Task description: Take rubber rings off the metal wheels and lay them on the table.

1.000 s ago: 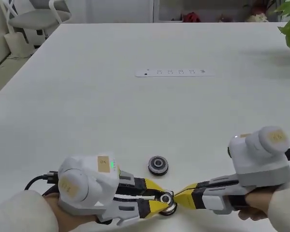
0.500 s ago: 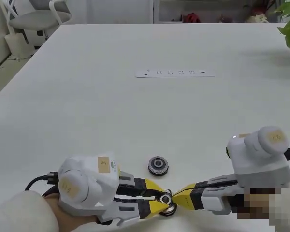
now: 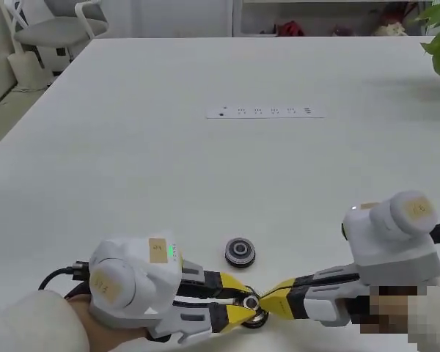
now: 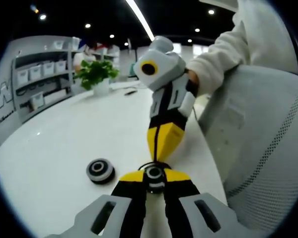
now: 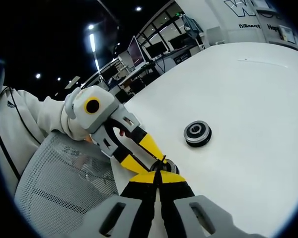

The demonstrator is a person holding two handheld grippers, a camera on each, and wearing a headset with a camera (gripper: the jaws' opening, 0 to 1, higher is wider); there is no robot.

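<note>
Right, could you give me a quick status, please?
Left gripper shut on wheel. Right gripper shut on its rubber ring, not off yet. Second wheel lies apart, ring on.

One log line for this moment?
left tongs: shut on wheel | right tongs: pinch its rubber ring | second wheel: on table

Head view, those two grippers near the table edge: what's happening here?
A person works both grippers nose to nose. The left gripper clamps a small metal wheel. The right gripper is shut at the wheel's rim, apparently pinching its rubber ring. A second wheel lies on the white table just beyond, with its ring on.
</note>
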